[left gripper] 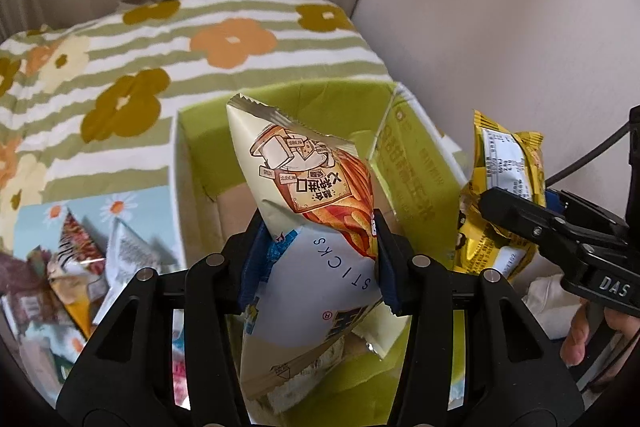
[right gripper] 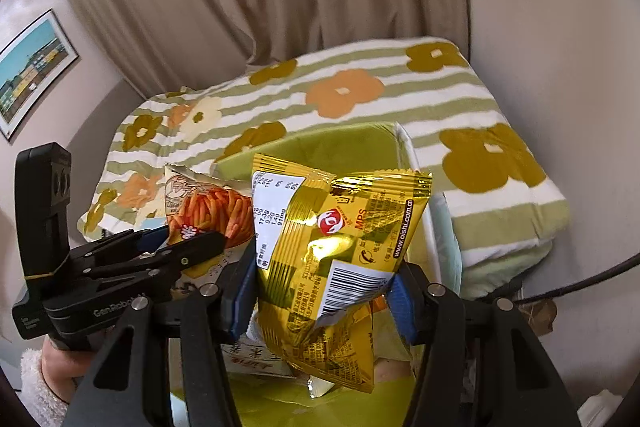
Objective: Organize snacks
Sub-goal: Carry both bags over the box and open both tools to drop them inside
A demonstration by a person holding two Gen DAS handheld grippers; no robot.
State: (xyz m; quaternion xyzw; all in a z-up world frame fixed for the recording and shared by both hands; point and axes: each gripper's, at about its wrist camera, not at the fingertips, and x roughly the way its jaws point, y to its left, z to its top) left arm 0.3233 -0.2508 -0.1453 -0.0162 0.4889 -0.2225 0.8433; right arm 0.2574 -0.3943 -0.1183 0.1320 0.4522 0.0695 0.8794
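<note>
The left hand-held gripper point(left gripper: 320, 255) clamps a cream snack-stick packet point(left gripper: 304, 187) between its blue pads, holding it above the open green box point(left gripper: 416, 163). At three o'clock of it, the right hand-held gripper point(right gripper: 324, 291) pinches a gold foil packet point(right gripper: 340, 251) over the same box. More snack packets point(left gripper: 80, 267) lie at nine o'clock on the flowered bedspread point(left gripper: 200, 39).

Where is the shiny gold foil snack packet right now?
The shiny gold foil snack packet is pinched in the right gripper, held above the green cardboard box, right of the cream sticks bag.
</note>
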